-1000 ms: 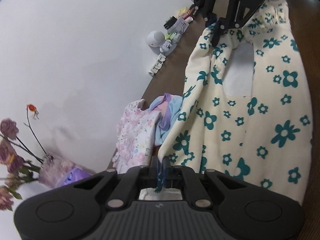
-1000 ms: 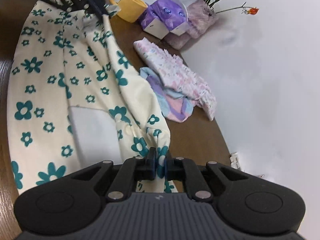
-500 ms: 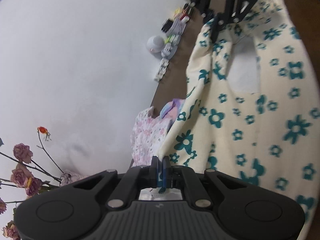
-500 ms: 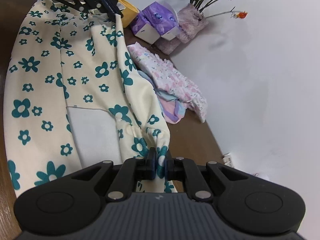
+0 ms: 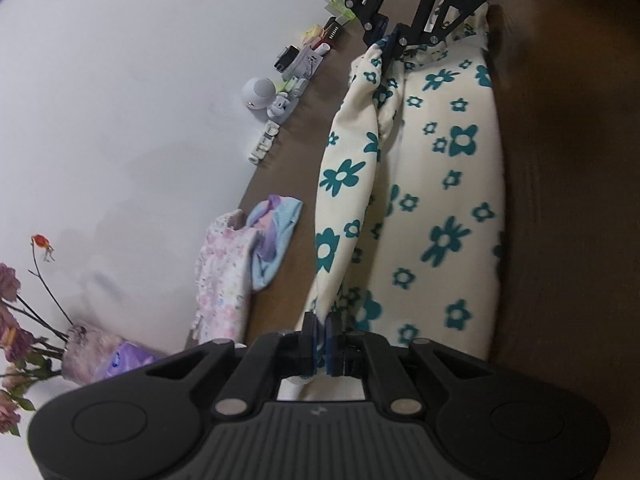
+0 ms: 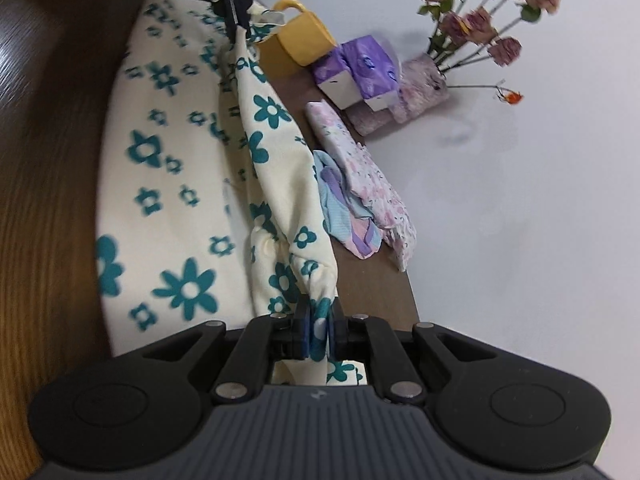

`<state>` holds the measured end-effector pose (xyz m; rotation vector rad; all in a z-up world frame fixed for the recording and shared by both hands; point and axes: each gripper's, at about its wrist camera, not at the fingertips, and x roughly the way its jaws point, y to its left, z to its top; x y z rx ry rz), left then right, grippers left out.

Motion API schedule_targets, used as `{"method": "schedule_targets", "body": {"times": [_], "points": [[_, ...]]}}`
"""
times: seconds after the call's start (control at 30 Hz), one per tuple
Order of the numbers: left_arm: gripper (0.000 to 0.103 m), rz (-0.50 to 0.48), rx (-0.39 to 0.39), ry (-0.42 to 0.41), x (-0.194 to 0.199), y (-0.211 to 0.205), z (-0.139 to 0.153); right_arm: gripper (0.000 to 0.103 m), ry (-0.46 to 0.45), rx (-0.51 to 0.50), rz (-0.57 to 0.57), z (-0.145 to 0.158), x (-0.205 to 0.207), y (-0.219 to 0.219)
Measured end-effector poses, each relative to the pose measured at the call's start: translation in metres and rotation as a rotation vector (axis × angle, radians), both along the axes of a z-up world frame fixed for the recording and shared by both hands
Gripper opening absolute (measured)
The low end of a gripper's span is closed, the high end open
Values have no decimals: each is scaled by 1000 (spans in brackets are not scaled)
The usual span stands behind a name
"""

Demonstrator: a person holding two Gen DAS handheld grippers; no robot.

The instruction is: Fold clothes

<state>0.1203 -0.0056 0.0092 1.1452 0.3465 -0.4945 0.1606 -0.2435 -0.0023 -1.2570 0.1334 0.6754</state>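
The brown wooden desk (image 5: 568, 160) runs along a white wall (image 5: 120, 80) and carries everything in sight. Spread over most of it lies a cream garment with teal flowers (image 5: 440, 208), its far edge lifted off the surface and stretched taut between the two tools. The left tongs (image 5: 320, 338) are closed on one end of that raised edge; the right tongs (image 6: 319, 330) are clamped on the other end, where the fabric gathers. Beside the garment, toward the wall, sits a folded pink floral cloth (image 6: 360, 168) touching a blue and lilac cloth (image 6: 344, 208). Farther along stand a yellow mug (image 6: 296, 44), purple tissue packs (image 6: 360, 72) and a vase of dried roses (image 6: 480, 20). A small white round gadget (image 5: 258, 92) rests near the wall among blurred small items.
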Motion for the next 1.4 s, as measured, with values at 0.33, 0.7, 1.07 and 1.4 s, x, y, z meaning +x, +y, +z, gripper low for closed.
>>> {"method": "schedule_targets", "body": {"times": [0.33,0.7,1.07,1.4], "points": [[3,32,-23,36,-11,0,-11,7,-110,-90,33,-19,-23,-1],[24,139,-266,158,-15,17,20,36,46,67,-83,8,-25,-12],[41,306,-833,289,33,23,69,43,624,928,-609,76,62,-93],[39,457,-874,403,79,-1,35,43,961,1183,-997,23,155,-146]]}}
